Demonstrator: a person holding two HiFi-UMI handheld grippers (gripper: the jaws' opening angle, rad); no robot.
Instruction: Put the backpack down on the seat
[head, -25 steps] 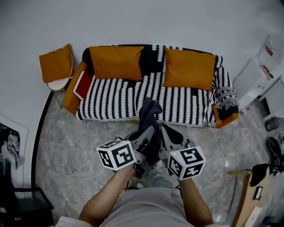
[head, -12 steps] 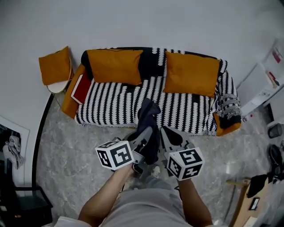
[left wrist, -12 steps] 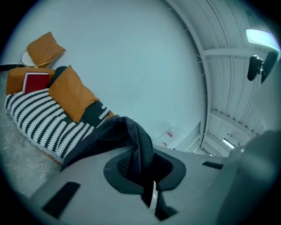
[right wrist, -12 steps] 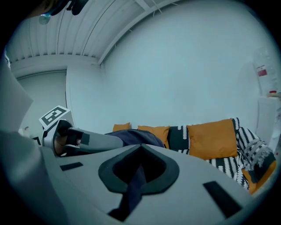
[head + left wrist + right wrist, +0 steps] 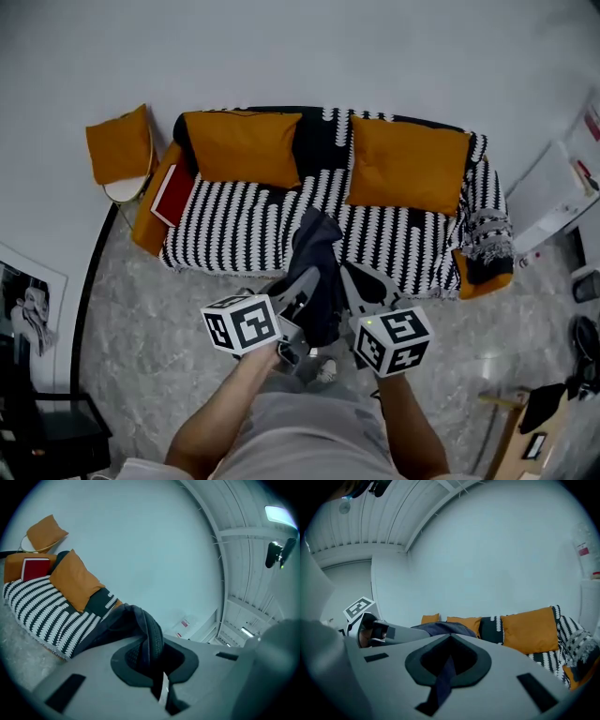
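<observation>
Mid-carry: holding the dark navy fabric backpack [image 5: 317, 267] off the floor, at 6 o'clock of the black-and-white striped sofa seat [image 5: 244, 225]. Clamping left fingers [image 5: 93, 677] tight on its padded strap, right fingers [image 5: 520, 667] on thin webbing. Next, probably: advancing toward 12 o'clock, lowering onto the seat, then opening.

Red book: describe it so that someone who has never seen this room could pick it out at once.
Find the black-and-white striped sofa. At its left end in the head view, the red book sits against the orange armrest. It is the only red, flat, square-cornered thing among soft orange cushions.
</observation>
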